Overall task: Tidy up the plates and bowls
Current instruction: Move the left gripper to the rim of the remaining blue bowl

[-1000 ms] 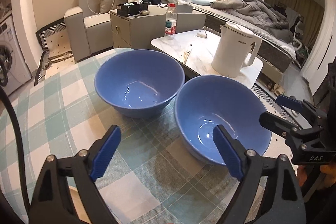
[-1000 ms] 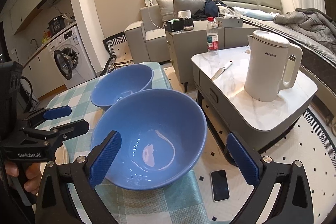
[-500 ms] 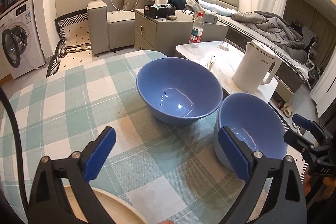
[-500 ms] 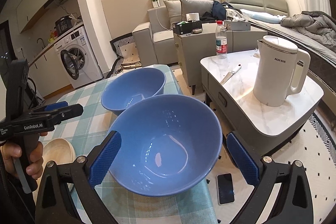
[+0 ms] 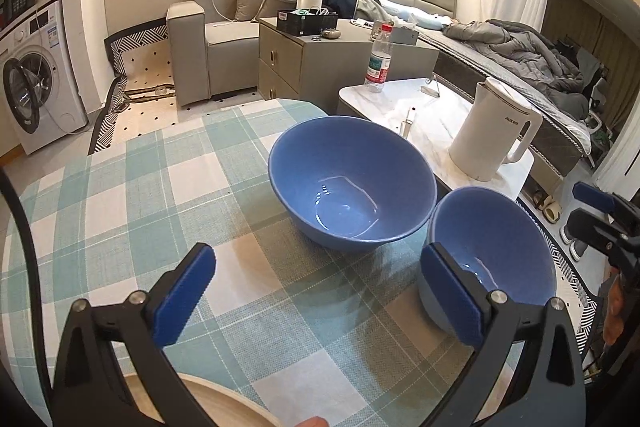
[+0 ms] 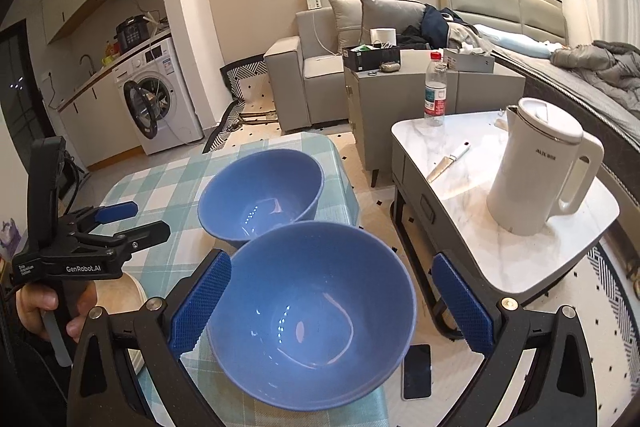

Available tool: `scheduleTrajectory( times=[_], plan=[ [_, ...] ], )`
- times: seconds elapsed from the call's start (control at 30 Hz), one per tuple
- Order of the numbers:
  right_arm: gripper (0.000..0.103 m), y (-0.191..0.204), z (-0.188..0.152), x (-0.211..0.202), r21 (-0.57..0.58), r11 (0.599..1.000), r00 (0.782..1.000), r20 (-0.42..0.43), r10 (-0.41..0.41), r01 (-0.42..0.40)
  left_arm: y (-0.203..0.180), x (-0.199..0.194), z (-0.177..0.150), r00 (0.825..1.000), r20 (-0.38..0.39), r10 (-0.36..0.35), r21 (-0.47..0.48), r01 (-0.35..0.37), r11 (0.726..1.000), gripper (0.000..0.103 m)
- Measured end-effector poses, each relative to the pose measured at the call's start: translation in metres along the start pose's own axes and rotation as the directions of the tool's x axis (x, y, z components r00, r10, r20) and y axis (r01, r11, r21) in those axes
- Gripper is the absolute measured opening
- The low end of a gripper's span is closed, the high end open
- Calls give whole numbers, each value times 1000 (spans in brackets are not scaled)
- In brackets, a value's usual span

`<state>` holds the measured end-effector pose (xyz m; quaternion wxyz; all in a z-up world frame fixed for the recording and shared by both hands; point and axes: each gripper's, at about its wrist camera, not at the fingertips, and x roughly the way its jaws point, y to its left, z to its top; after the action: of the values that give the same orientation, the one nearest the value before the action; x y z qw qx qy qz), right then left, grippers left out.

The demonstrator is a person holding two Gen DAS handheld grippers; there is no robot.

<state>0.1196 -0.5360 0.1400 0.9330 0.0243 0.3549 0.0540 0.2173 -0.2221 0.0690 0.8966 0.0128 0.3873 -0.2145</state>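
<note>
Two blue bowls stand side by side on the checked tablecloth (image 5: 120, 211). The far bowl (image 5: 352, 187) (image 6: 260, 195) sits near the middle. The near bowl (image 5: 496, 259) (image 6: 312, 315) is at the table's right edge. My right gripper (image 6: 330, 303) (image 5: 600, 219) is open around the near bowl; its left pad (image 6: 200, 303) is at the rim, while the right pad stands apart from the bowl. My left gripper (image 5: 318, 293) (image 6: 151, 215) hovers over bare cloth in front of the bowls, its jaws still opening with nothing between them. A beige plate (image 5: 208, 399) (image 6: 120, 291) lies under it.
A marble side table (image 6: 460, 195) to the right carries a white kettle (image 6: 540, 167), a knife (image 6: 444, 165) and a water bottle (image 6: 435, 91). A phone (image 6: 416, 371) lies on the floor below the table edge. A hand (image 6: 36, 307) holds the left gripper.
My left gripper has drawn back and to the left from the bowls, its jaws a little wider, and the beige plate has come into view. The right gripper has risen, still around the near bowl.
</note>
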Motion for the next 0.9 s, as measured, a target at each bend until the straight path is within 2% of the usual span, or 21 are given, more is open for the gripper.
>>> scheduleTrajectory(
  times=[0.17,0.3,0.6,0.9],
  plan=[
    [102,5,18,15,-49,999,999,-29,-16,15,8,-1,6,1000,10,9,-9,-9,1000,103],
    [102,9,30,28,-69,998,999,-49,0,-3,16,2,12,1000,8,17,-22,-17,1000,103],
    [102,3,54,70,-27,998,992,-113,55,-59,27,15,24,999,4,40,-37,-39,999,103],
    [102,5,66,106,-29,998,987,-155,51,-56,29,32,29,999,-22,45,-31,-45,998,103]
  ],
)
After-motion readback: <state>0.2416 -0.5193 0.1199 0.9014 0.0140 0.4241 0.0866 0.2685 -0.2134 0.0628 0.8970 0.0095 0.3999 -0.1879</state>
